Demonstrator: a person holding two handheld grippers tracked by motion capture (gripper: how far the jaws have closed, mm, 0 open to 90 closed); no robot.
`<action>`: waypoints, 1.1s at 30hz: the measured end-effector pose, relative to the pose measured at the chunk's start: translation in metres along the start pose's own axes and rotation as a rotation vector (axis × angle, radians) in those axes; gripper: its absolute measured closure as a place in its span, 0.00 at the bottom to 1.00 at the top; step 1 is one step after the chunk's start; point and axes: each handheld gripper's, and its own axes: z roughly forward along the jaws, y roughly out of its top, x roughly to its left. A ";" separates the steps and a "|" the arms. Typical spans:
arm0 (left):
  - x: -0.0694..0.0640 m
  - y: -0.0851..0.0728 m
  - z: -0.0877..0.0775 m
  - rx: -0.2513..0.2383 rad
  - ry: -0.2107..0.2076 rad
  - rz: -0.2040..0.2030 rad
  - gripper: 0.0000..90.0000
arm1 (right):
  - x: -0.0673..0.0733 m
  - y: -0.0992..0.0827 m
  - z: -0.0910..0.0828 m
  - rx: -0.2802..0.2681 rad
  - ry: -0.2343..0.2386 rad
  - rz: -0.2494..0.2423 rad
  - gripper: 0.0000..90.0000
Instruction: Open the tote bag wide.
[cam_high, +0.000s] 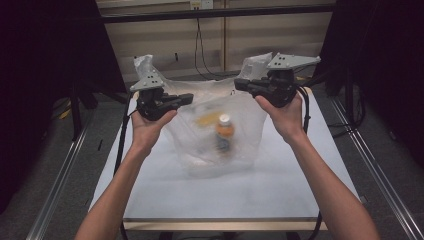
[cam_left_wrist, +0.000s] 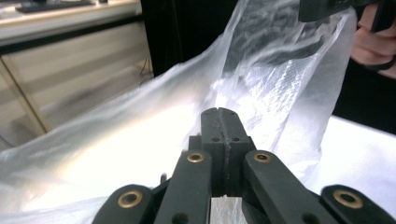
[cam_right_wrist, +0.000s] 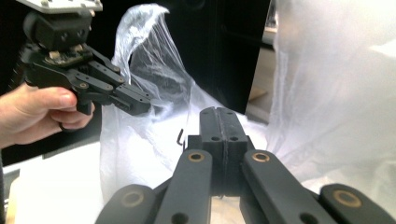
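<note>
A clear plastic bag (cam_high: 220, 135) stands on the white counter (cam_high: 150, 195), near its middle, held up by its two upper corners and stretched between them. Through the thin film a bottle (cam_high: 224, 134) shows — white cap, orange body, a darker band lower down — standing upright inside the bag, right of its centre. A blurred yellowish thing (cam_high: 207, 119) lies just beside the bottle's cap, to its left; what it is cannot be told.

The left gripper (cam_high: 187, 98) points toward the bag's middle from the left, its jaws pressed together on the film at the bag's left top edge; a loose tuft of plastic rises behind it. In the left gripper view the left gripper's jaws (cam_left_wrist: 220, 122) meet with no gap, and a strip of white film shows pinched between them lower down. The right gripper (cam_high: 239, 83) comes in from the right, slightly higher, likewise clamped on the bag's right top corner. In the right gripper view its jaws (cam_right_wrist: 218, 120) are closed tight, the bag's film billowing on both sides.

Each hand wraps its gripper from below — left hand (cam_high: 147, 125), right hand (cam_high: 285, 112) — with bare forearms reaching in from the near edge of the counter.
</note>
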 end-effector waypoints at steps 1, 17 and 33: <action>0.000 -0.001 0.002 0.015 0.001 0.009 1.00 | 0.000 -0.003 0.002 0.012 -0.001 0.001 1.00; 0.001 -0.034 0.046 0.149 -0.042 0.022 1.00 | -0.005 -0.050 0.032 0.120 0.017 0.040 1.00; -0.007 -0.067 0.075 0.244 -0.087 0.015 1.00 | -0.011 -0.109 0.038 0.189 0.022 0.105 1.00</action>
